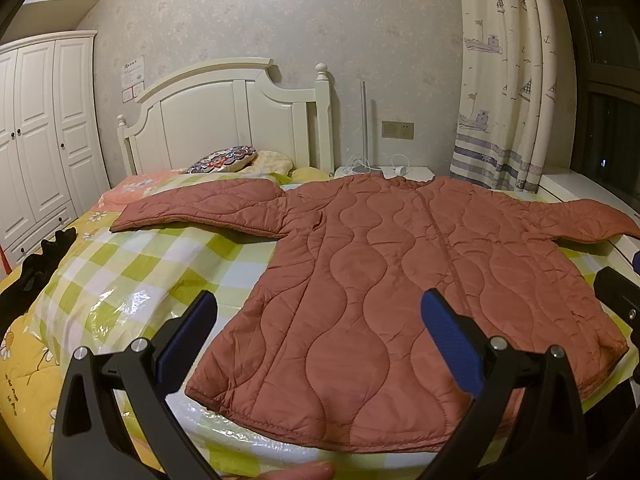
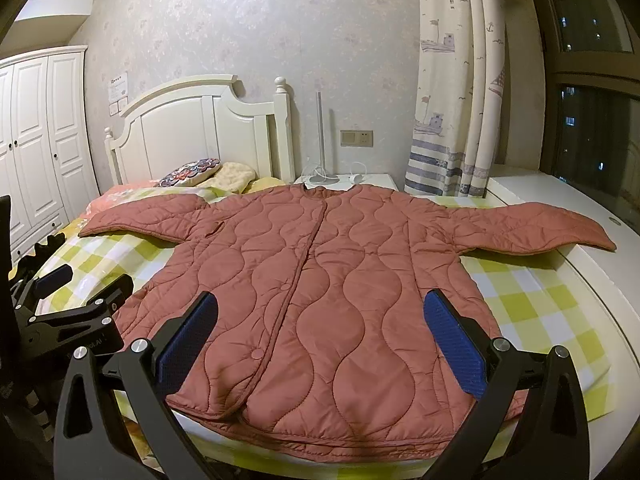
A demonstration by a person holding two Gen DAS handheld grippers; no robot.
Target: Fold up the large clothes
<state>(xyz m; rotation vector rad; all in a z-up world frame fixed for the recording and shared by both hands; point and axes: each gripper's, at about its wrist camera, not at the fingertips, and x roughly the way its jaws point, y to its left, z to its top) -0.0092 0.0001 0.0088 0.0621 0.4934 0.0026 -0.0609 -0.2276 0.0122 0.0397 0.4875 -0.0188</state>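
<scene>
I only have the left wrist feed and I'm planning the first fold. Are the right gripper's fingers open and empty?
Observer: Yes. The right gripper has its fingers wide apart with nothing between them, and it points at the lower half of the rust-red quilted jacket.
Operator: The window-side sleeve is cut off at my frame edge. Where does it end?
Observer: The window-side sleeve cuff lies flat past the green checked bed cover, on the white window ledge.
Operator: Is the front facing up?
Observer: Yes. Round fabric-covered snaps show along the centre placket.
</scene>
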